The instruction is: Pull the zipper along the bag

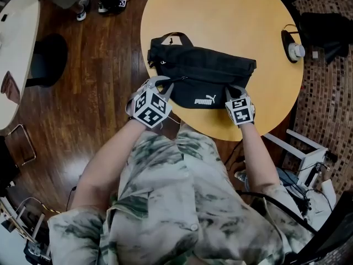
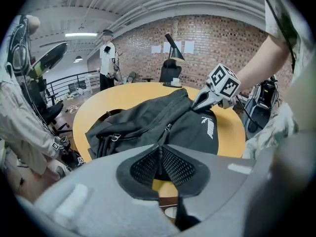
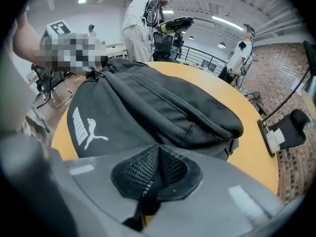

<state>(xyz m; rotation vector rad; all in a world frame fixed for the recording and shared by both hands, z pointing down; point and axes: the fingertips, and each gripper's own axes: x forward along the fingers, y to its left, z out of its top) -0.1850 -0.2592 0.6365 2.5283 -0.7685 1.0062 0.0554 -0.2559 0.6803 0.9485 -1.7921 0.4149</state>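
Bag [image 1: 204, 73] lies near the table's [image 1: 220, 15] front edge; the far half is bare. Left gripper [image 2: 159, 157] pinches the zipper pull [image 2: 165, 134] near the bag's left end. Right gripper [image 3: 155, 164] clamps the bag's right end.

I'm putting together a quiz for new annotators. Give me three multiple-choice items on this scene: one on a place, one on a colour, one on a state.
1. Where does the black fabric bag lie?
A. on the wooden floor
B. on the round yellow table
C. on a chair

2. What colour is the logo on the bag?
A. white
B. red
C. yellow

3. How stand the jaws of the left hand-held gripper?
A. wide apart and empty
B. shut on a cable
C. shut on the bag's black zipper pull

Answers:
1 B: the head view shows the bag on the tabletop, near the person's edge.
2 A: the print is white against the black fabric.
3 C: the left gripper view shows the pads pinching the pull's thin strip.
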